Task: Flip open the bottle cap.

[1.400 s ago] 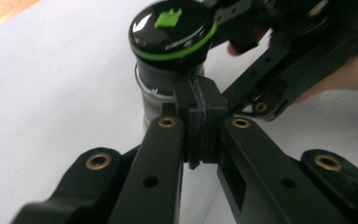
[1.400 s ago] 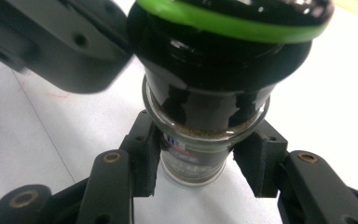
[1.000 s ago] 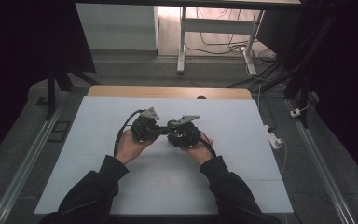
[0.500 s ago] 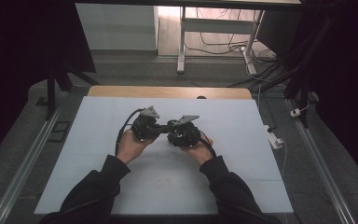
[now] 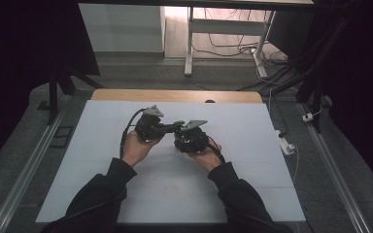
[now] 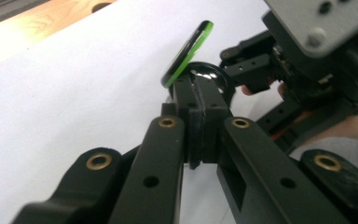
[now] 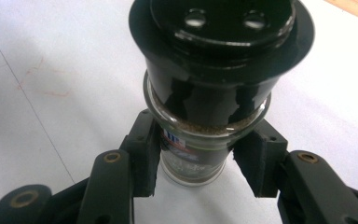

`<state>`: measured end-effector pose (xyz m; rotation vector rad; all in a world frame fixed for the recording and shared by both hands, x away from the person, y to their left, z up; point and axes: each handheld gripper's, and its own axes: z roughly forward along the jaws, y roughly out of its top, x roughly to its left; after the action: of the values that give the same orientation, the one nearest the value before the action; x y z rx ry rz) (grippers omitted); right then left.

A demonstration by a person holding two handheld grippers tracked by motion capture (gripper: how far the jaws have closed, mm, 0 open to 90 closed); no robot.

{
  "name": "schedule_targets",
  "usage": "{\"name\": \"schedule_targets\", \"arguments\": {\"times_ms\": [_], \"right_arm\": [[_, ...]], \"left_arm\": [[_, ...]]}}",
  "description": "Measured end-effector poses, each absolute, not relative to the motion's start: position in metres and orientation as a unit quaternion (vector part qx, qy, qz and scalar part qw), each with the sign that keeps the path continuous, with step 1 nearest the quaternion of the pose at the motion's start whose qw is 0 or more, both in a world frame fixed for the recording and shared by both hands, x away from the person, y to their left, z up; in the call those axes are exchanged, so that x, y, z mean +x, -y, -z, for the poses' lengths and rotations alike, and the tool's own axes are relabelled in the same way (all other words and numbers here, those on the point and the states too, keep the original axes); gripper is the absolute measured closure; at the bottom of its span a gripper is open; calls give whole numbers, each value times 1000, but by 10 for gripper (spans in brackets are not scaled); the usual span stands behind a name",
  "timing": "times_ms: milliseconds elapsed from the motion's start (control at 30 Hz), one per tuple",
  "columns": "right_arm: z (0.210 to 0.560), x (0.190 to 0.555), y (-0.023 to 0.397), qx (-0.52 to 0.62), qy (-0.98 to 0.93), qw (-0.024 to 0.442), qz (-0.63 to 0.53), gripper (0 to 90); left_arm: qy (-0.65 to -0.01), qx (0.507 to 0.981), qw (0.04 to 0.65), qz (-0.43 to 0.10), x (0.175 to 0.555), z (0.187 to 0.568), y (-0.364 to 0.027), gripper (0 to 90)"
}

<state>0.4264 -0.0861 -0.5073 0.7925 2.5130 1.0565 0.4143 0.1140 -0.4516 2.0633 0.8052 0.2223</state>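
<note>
**Counter surface and covering**

The counter [image 5: 175, 95] is a wooden top, visible as a bare light-wood strip along the far edge, beyond both tools. A round hole [image 5: 210, 101] sits in that strip, ahead of the right tool [image 5: 190, 138].

A white sheet [image 5: 252, 145] lies directly on the counter and covers the rest of it, running under and around both tools and out to the near edge. Below the right tool [image 7: 193, 154] the sheet shows a thin straight crease line [image 7: 32, 107] and faint reddish marks [image 7: 37, 77]. Past the left tool [image 6: 198, 121], the sheet meets the wood strip [image 6: 32, 37].
</note>
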Motion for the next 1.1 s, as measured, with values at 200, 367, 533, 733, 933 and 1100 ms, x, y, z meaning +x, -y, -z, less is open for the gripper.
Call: {"name": "schedule_targets", "arguments": {"times_ms": [200,367,533,733,933,1100], "right_arm": [[507,427,87,276,-876,148,-367,527],[507,427,86,277,-876,148,-367,525],[507,426,86,279,-875,152,-365,514],[506,425,87,284,-875,140,-366,405],[499,418,95,290,-870,132,-377,313],[493,412,102,296,-866,115,-387,274]], "left_arm": [[-347,825,436,-96,425,450,-122,882],[-339,830,431,-101,422,449,-123,872],[-330,834,431,-101,415,447,-122,832],[-326,835,433,-97,406,445,-126,766],[-325,839,428,-90,396,448,-130,654],[-327,841,421,-90,389,451,-134,546]]}}
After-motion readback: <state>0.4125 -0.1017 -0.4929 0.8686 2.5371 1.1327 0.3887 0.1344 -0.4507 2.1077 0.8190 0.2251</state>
